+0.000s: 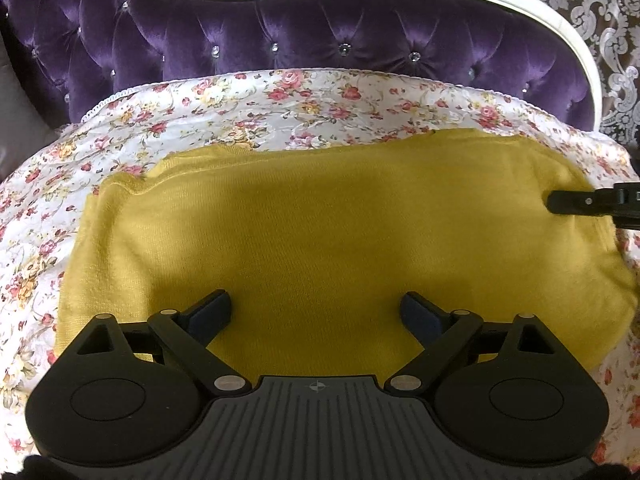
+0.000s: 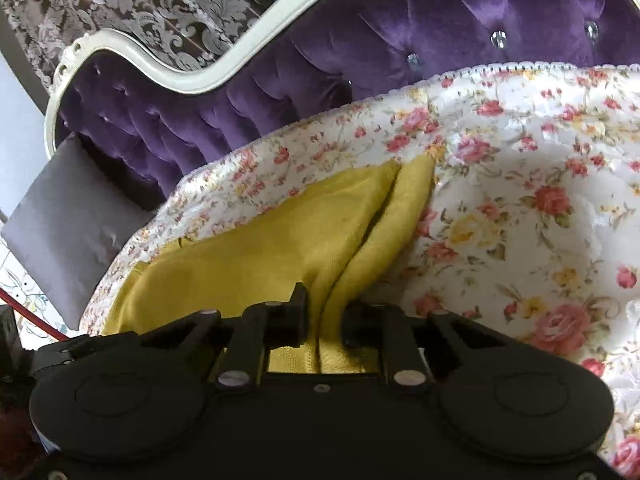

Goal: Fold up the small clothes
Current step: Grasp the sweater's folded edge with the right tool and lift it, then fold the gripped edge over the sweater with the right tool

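Left tongs (image 1: 316,306) hover spread over the yellow knit (image 1: 320,220); right tongs (image 2: 326,308) pinch its folded edge on the floral bedspread (image 2: 520,200). Folding looks partway done, more folds probably remain.

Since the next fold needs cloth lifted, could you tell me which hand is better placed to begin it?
Right, probably. The right tool is shut on the yellow garment at its edge, while the left tool hovers open above the middle, gripping nothing.

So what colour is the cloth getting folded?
Mustard yellow; the cloth shows best in the left wrist view.
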